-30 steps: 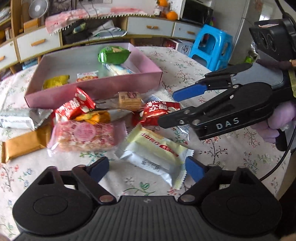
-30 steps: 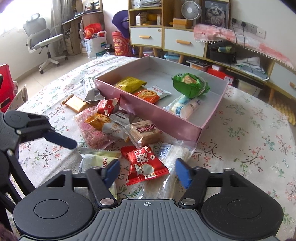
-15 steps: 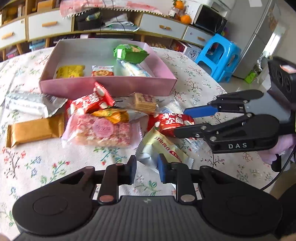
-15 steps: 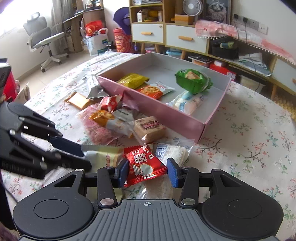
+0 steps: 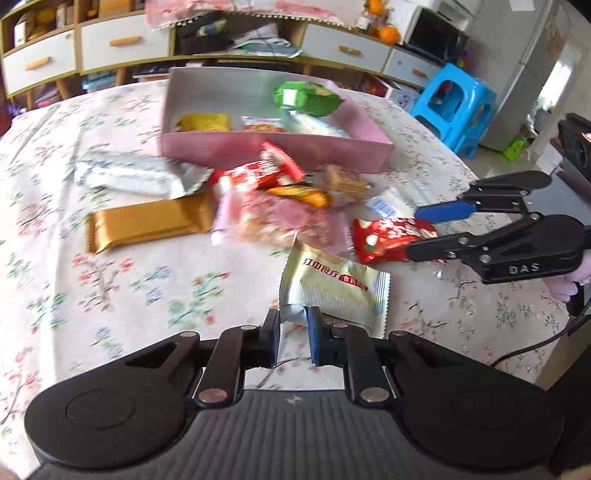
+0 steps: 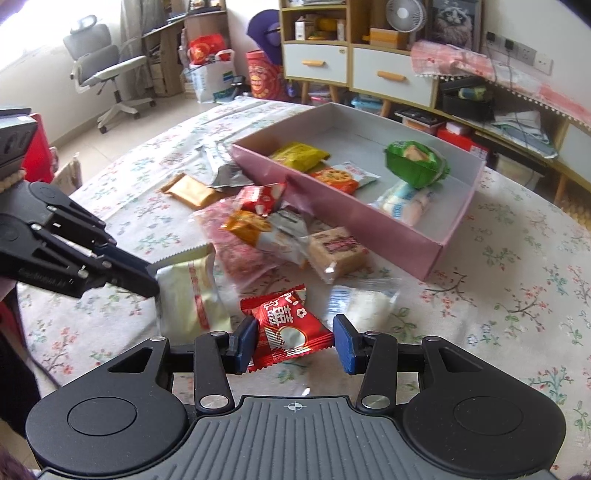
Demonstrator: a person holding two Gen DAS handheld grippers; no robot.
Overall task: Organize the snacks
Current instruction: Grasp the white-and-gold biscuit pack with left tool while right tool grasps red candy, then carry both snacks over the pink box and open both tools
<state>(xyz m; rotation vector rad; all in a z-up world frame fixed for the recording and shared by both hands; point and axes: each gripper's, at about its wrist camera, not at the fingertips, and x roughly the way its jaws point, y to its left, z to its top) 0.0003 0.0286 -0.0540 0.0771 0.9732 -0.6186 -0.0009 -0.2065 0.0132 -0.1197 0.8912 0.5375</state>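
Left claw [image 5: 291,334]: clamped on the near corner of the cream packet [image 5: 332,284], its jaws just closed. Right claw [image 6: 293,341]: partly closed astride the red packet [image 6: 286,328]; right pad not seen touching, grip not confirmed. Step judged: pickup. Next: both carried across the surface [image 5: 129,288] into the pink box [image 5: 273,149] beyond, lifted over its wall.

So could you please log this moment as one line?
left gripper: shut on cream packet | right gripper: around red packet, grip unclear | pink box: partly filled

Home living room — drawer cabinets [image 6: 393,75], floral tablecloth [image 5: 122,280], fan [image 6: 403,14].
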